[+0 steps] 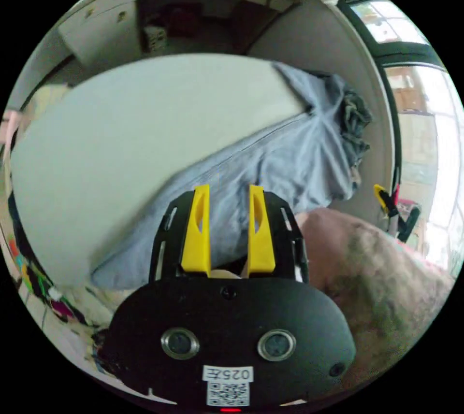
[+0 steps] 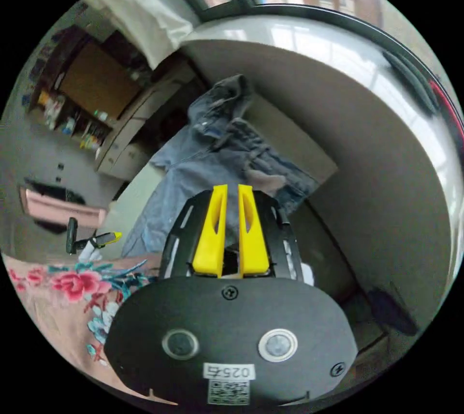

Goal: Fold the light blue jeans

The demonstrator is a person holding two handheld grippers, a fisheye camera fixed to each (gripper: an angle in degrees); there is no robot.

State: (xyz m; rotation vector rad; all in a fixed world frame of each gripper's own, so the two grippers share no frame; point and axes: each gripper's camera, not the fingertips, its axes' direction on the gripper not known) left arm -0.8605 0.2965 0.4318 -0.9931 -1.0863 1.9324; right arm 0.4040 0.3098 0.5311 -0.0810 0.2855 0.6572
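The light blue jeans (image 1: 290,153) lie spread along one edge of a pale table (image 1: 145,143), bunched and darker at the far end. My left gripper (image 1: 229,188) hovers over them, open, with a wide gap and nothing between its jaws. In the right gripper view the jeans (image 2: 217,153) lie crumpled on the table (image 2: 290,143). My right gripper (image 2: 232,188) is held short of them, its jaws a narrow gap apart and holding nothing. The right gripper (image 1: 386,199) also appears small at the right of the left gripper view, and the left gripper (image 2: 104,239) at the left of the right gripper view.
A person's floral sleeve (image 2: 67,288) lies low in both views, close to the grippers. Cupboards (image 1: 111,27) and shelves (image 2: 82,124) stand behind the table. A plain wall (image 2: 386,167) and windows (image 1: 386,22) are beside it.
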